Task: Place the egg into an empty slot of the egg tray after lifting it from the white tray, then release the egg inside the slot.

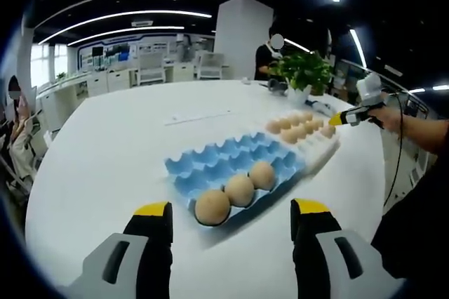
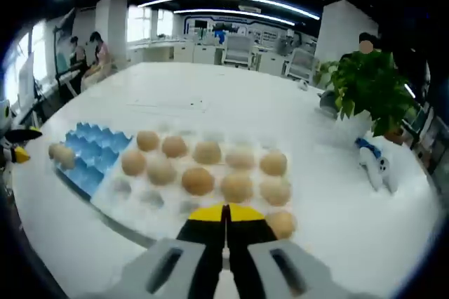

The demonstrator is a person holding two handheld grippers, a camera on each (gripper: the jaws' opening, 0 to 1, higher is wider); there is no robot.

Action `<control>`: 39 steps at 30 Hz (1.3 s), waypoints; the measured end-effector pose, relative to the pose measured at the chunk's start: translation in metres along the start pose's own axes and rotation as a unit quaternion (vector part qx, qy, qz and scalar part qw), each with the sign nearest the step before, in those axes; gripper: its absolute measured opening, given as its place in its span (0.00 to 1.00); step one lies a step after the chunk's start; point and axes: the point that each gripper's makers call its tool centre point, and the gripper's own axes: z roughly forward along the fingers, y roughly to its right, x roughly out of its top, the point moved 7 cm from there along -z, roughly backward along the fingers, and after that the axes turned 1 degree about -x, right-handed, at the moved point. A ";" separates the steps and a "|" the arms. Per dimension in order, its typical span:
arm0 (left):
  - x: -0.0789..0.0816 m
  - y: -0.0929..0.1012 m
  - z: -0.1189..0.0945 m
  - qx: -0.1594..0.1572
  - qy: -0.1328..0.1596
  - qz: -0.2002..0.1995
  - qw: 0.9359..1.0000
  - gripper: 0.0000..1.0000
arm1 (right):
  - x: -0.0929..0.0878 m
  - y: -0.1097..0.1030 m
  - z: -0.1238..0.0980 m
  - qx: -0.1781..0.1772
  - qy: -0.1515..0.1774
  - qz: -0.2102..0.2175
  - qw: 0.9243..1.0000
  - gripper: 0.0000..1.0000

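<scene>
Left yellow-tipped gripper [image 1: 231, 216] held spread wide above white round table [image 1: 119, 144], nothing gripped. Three brown eggs [image 1: 239, 189] seen seated in near row of blue moulded egg tray [image 1: 210, 165]. Right gripper [image 2: 226, 216] seen clenched, jaws together, nothing between, over white tray [image 2: 133, 208] of brown eggs [image 2: 198, 180]. Potted green plant [image 2: 368, 88] seen beyond.

Three eggs [image 1: 239, 189] are sitting in a row in the near slots of the egg tray [image 1: 210, 164]. The white tray [image 1: 319, 146] is lying just behind it, a potted plant [image 1: 303, 74] standing farther back on the table [image 1: 119, 144].
</scene>
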 end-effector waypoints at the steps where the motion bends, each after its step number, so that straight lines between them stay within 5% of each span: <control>1: 0.000 0.000 0.000 0.001 -0.001 0.000 1.000 0.68 | -0.002 0.003 0.003 0.009 -0.010 0.002 1.000 0.00; 5: -0.001 -0.002 -0.002 0.005 0.000 -0.004 1.000 0.69 | -0.004 0.011 0.006 -0.007 -0.024 -0.013 1.000 0.02; 9: -0.002 -0.003 -0.002 0.009 0.002 -0.006 1.000 0.69 | -0.001 0.014 0.007 0.000 -0.018 -0.010 1.000 0.22; 11: -0.002 -0.003 -0.002 0.008 0.001 -0.005 1.000 0.69 | -0.003 0.011 0.008 0.023 -0.035 0.011 0.999 0.19; 19: -0.001 -0.002 -0.001 0.006 0.002 -0.002 1.000 0.69 | -0.008 0.009 0.020 0.036 -0.076 -0.036 0.996 0.22; 23: -0.002 -0.003 -0.001 0.005 -0.004 -0.005 1.000 0.69 | -0.016 0.006 0.026 0.040 -0.134 -0.087 0.986 0.28; 24: -0.002 -0.003 -0.001 0.007 -0.006 -0.009 1.000 0.70 | -0.012 0.006 0.028 0.038 -0.117 -0.079 0.989 0.28; 32: -0.001 -0.009 0.001 0.025 -0.016 -0.022 0.999 0.72 | -0.008 0.015 0.035 0.073 -0.171 -0.062 0.981 0.28; 39: 0.016 -0.007 0.002 0.033 0.045 -0.049 0.997 0.77 | -0.008 0.013 0.035 0.092 -0.180 -0.071 0.977 0.28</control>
